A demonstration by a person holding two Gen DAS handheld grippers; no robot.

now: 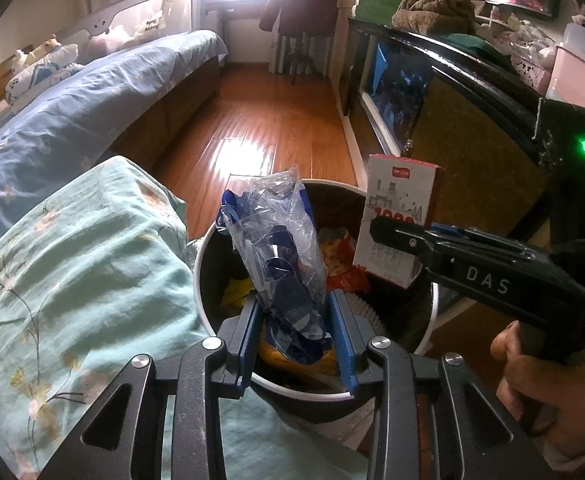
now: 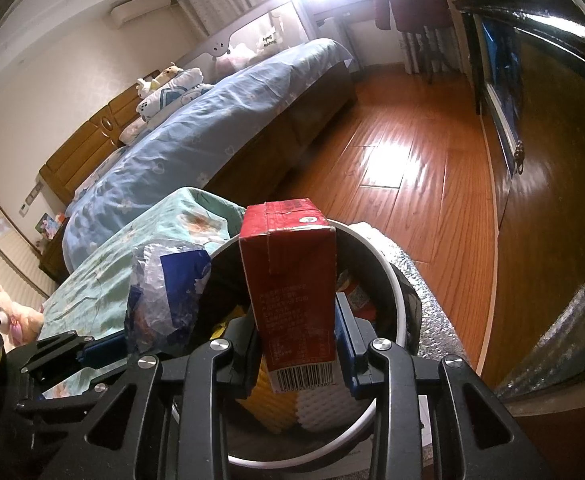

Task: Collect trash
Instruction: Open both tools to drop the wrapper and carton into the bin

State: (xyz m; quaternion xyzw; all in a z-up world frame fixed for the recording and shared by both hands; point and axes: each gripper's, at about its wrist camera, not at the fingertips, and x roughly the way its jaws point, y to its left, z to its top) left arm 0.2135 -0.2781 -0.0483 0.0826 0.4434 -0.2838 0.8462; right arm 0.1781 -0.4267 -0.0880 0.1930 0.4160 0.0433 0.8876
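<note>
My left gripper (image 1: pixel 294 312) is shut on a crumpled clear-and-blue plastic bag (image 1: pixel 278 248), held upright over the round white-rimmed trash bin (image 1: pixel 200 280). In the left wrist view my right gripper (image 1: pixel 376 226) comes in from the right, shut on a red-and-white carton (image 1: pixel 396 208) above the bin's far right side. In the right wrist view the red carton (image 2: pixel 292 276) stands upright between my right gripper's (image 2: pixel 298 324) blue pads, over the bin (image 2: pixel 392 276). The plastic bag (image 2: pixel 168 296) and the left gripper (image 2: pixel 104 348) show at the left. Wrappers and other trash lie inside the bin.
A green floral quilt (image 1: pixel 72 288) bulges just left of the bin, with a blue-covered bed (image 1: pixel 72 120) behind it. A dark cabinet (image 1: pixel 472 140) runs along the right. Wooden floor (image 1: pixel 260 120) stretches ahead. A hand (image 1: pixel 532 380) grips the right tool.
</note>
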